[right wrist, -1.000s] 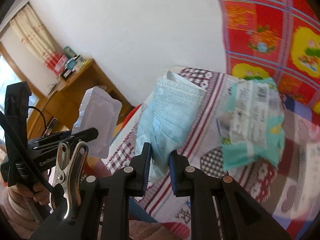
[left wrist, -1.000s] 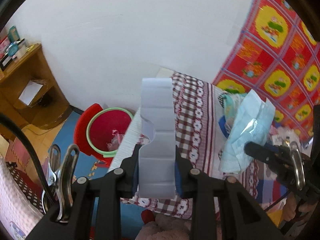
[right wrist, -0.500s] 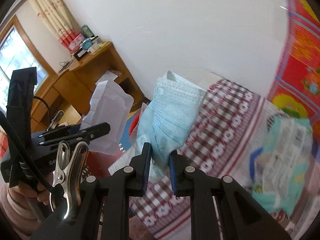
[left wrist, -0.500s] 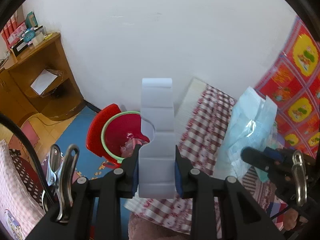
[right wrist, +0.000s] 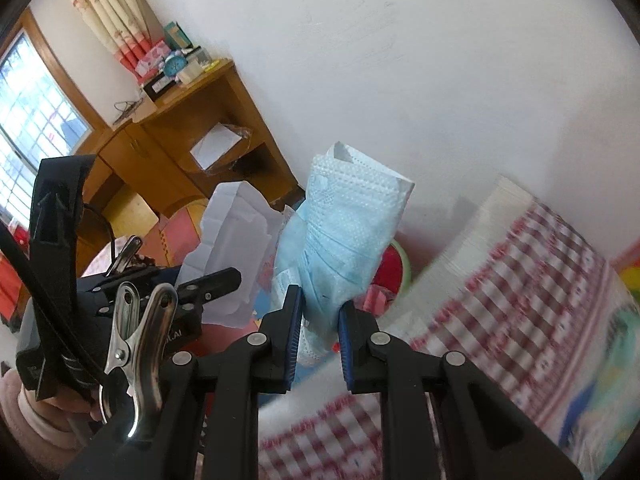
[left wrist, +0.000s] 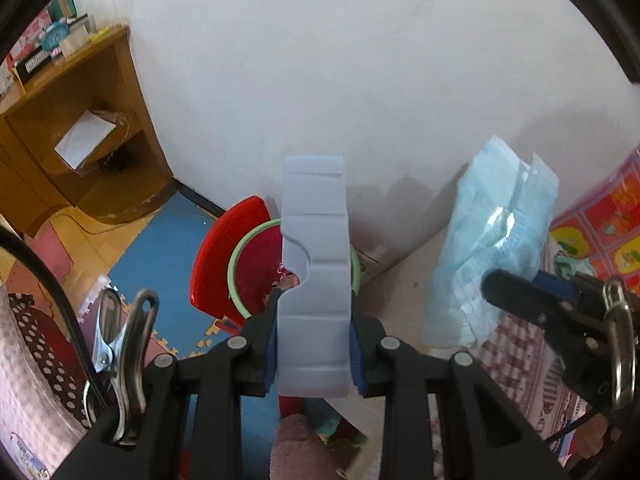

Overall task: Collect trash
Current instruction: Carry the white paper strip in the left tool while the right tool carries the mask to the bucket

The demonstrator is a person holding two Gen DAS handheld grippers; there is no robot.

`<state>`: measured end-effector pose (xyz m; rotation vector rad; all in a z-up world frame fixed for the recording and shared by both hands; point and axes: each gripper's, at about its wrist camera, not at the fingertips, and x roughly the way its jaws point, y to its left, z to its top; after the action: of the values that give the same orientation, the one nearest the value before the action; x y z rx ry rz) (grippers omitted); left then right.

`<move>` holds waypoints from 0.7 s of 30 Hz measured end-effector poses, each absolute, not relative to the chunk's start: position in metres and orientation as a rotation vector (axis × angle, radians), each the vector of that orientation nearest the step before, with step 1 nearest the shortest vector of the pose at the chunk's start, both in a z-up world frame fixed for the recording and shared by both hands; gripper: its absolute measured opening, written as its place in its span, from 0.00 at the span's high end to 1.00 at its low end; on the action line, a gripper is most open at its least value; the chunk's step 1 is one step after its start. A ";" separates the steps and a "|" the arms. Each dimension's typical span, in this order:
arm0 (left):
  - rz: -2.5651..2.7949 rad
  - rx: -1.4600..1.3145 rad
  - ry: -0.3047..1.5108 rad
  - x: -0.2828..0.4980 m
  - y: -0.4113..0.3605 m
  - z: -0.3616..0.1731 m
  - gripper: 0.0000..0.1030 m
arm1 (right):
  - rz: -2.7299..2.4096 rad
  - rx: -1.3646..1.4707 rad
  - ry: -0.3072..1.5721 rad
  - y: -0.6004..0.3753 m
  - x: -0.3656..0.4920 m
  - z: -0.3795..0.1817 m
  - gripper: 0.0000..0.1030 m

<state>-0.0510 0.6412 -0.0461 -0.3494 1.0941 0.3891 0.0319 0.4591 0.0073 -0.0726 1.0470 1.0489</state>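
A: How many pieces of trash are held up?
B: Two: one white plastic tray (left wrist: 314,280) and one pale blue face-mask packet (right wrist: 344,236).
A: And bins?
B: One red bin (left wrist: 256,268) with a green rim, near the wall.

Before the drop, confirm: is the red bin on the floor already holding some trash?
Yes, in the left wrist view pinkish scraps lie inside the red bin, visible beside the white plastic tray held in the left hand-held gripper.

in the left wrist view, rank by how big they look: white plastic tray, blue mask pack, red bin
1. white plastic tray, though nearness to the camera inflates it
2. blue mask pack
3. red bin, partly hidden behind the tray
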 end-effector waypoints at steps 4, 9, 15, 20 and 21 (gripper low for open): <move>0.370 -0.346 1.107 -0.042 0.664 -0.067 0.72 | 1.037 -0.112 1.088 0.493 0.039 -0.008 0.83; 0.333 -0.381 1.134 -0.032 0.686 -0.095 0.72 | 1.022 -0.167 1.152 0.531 0.053 -0.034 0.83; 0.319 -0.399 1.180 -0.023 0.699 -0.125 0.72 | 0.979 -0.222 1.216 0.562 0.075 -0.067 0.83; 0.323 -0.406 1.209 -0.012 0.707 -0.148 0.71 | 0.953 -0.262 1.255 0.584 0.086 -0.086 0.83; 0.326 -0.408 1.219 -0.010 0.709 -0.154 0.71 | 0.949 -0.266 1.264 0.587 0.088 -0.089 0.83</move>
<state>-0.0096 0.7086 -0.1536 -0.4085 1.2186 0.3260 0.0878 0.5874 -0.0888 -0.2665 1.2641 0.9488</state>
